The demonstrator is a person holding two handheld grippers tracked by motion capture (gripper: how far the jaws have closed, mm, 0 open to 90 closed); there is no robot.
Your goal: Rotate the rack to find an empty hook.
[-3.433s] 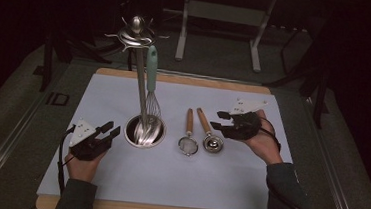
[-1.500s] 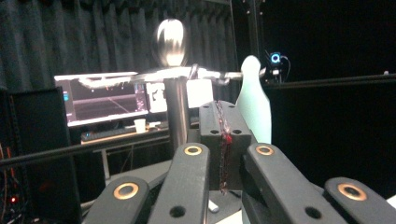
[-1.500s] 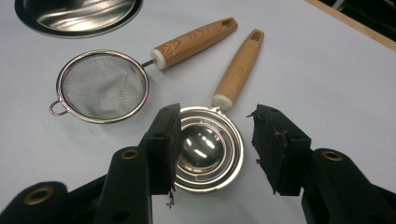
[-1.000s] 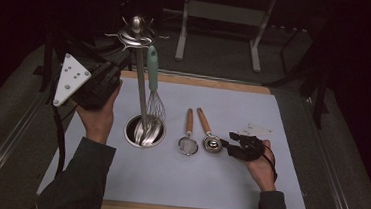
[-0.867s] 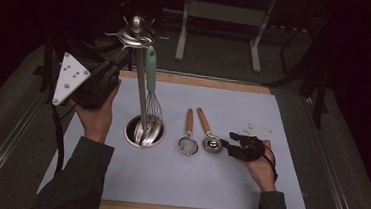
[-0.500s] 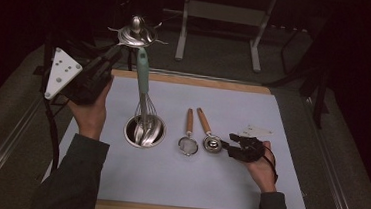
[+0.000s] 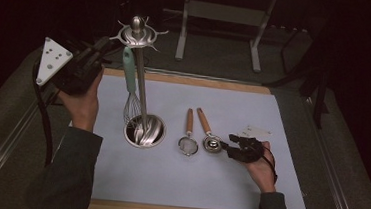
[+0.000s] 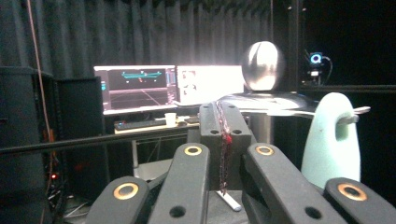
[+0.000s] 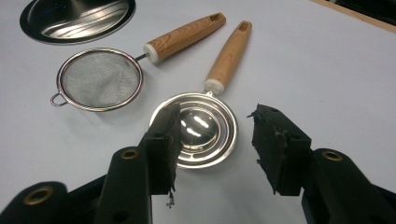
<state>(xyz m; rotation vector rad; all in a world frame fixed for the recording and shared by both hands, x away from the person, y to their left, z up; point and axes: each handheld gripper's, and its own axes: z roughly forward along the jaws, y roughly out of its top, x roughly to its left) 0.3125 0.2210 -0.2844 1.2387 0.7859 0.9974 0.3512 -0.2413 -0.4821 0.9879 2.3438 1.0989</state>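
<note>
Hovering right gripper: the right gripper (image 9: pixel 212 140) rests low on the white paper sheet (image 7: pixel 273 116) at the near right, its two black jaws spread apart with nothing between the pads.
Thing under the jaws: the small round steel ladle with a wooden handle (image 9: pixel 205 128) lies flat on the sheet, just in front of the spread jaws; its bowl shows in the gap, not touched as far as I can tell.
Neighbour: the small steel mesh strainer with a wooden handle (image 9: pixel 100 79) lies just beside the ladle, apart from it, both handles pointing away from the person.
Stand: the tall shiny steel utensil stand with a round base and a hooked crown (image 7: pixel 140 81) rises from the middle of the sheet.
Hung tool: the steel wire whisk with a mint-green handle (image 7: pixel 129 82) hangs from one hook of the crown, its wires near the base.
Left gripper: the left gripper (image 7: pixel 97 50) is raised at the far left beside the crown, jaws pressed together and empty, close to the green handle top but apart from it.
Step in hand: I judge the whisk is already hung and the ladle comes next.
Next move: the right jaws must go down around the ladle, better at the wooden handle than at the slippery bowl, and close firmly before lifting to a free hook.
</note>
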